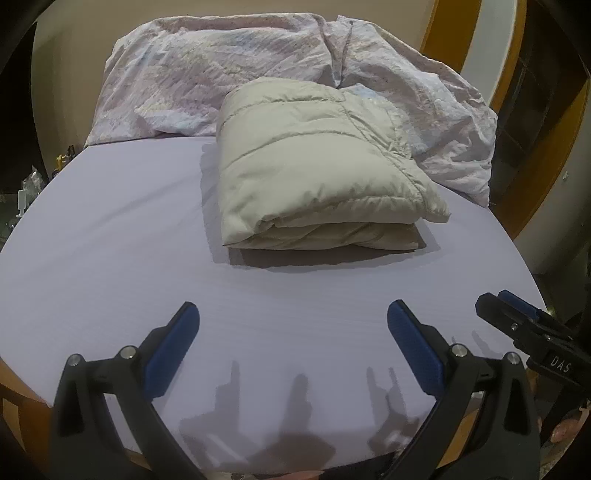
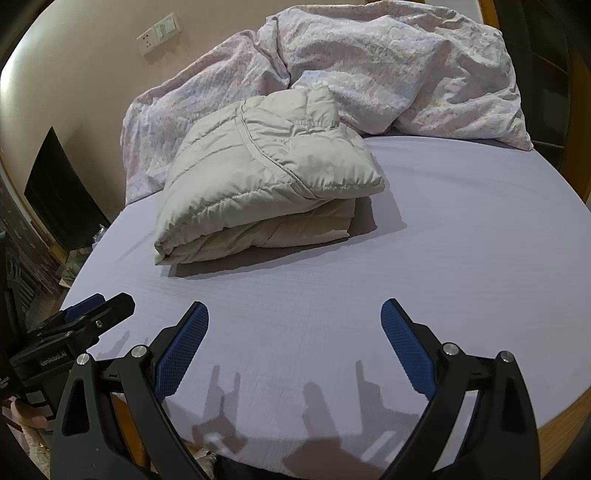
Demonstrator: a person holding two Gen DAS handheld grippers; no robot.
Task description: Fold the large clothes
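A beige padded jacket (image 1: 314,162) (image 2: 266,173) lies folded into a thick rectangular bundle on the lilac bed sheet (image 1: 110,266) (image 2: 461,240), its far edge against the crumpled bedding. My left gripper (image 1: 291,314) hovers open over the bare sheet near the bed's front edge, well short of the jacket, nothing between its blue pads. My right gripper (image 2: 295,314) is likewise open and empty above the front of the sheet. Each gripper shows at the edge of the other's view: the right gripper (image 1: 517,325) and the left gripper (image 2: 92,310).
A crumpled pale pink duvet (image 1: 229,74) (image 2: 388,66) is heaped along the back of the bed against the wall. The wooden bed frame (image 2: 565,428) shows at the front edge. Wall switches (image 2: 159,33) sit upper left. Clutter lies on the floor left of the bed (image 1: 26,192).
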